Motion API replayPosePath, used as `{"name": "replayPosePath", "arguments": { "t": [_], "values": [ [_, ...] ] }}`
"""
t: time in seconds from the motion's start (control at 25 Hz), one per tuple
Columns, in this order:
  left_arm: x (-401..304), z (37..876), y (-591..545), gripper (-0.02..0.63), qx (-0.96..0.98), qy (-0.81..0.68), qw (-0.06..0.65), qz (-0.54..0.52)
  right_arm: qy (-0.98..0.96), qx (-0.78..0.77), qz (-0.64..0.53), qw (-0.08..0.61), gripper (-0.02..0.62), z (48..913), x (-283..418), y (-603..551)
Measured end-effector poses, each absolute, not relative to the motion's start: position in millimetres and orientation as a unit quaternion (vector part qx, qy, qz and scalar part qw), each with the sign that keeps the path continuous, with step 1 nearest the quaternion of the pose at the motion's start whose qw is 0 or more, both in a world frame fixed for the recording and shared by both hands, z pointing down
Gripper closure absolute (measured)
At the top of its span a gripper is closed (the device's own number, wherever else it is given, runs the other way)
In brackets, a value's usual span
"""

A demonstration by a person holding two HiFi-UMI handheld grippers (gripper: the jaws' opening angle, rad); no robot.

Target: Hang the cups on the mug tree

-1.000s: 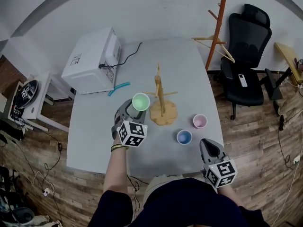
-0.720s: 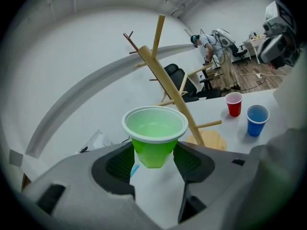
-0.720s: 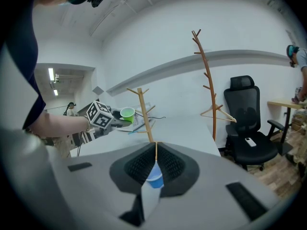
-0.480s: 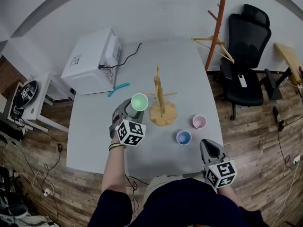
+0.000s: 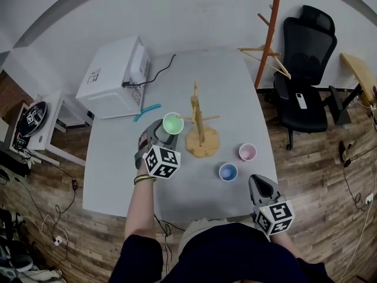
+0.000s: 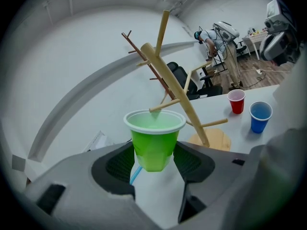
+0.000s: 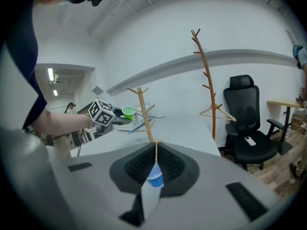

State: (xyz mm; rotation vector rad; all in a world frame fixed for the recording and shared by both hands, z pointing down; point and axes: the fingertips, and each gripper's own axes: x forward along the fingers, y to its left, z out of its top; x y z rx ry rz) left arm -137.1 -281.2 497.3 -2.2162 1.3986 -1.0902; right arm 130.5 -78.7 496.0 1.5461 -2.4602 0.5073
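Three cups are in play, and none of them hangs on the mug tree (image 5: 199,122) yet, so we judge the task to be at its very start. The green cup (image 6: 154,128) is the one in hand: our left hand-held gripper (image 6: 154,164) has its jaws spread wide and pressed on the cup's lower wall from both sides, and carries it clear of the surface (image 5: 118,175) with its mouth up. It sits just beside the tree, on the tree's left in the head view. In the left gripper view the tip of one low peg crosses the cup's rim (we cannot tell whether it is already inside the mouth or merely in front of it).

Our right hand-held gripper (image 5: 262,187) is at the near edge of the surface, close to the body, with its jaws together and nothing between them.

The blue cup (image 5: 228,171) and the pink cup (image 5: 247,152) stand upright on the surface to the right of the tree's round base, near each other but apart, and neither is touched.

What is left, as we read it: tip the green cup over a peg and let go, then do the same with the other two.
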Motion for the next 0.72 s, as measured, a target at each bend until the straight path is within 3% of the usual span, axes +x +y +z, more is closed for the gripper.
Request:
{"name": "replayPosePath", "arguments": {
  "t": [0.72],
  "values": [
    [-114.1,474.2,-290.9,0.337,-0.765,0.460,0.217,-0.395,-0.829,0.524,0.177,0.089,0.565,498.9,133.1,-78.6]
  ]
}}
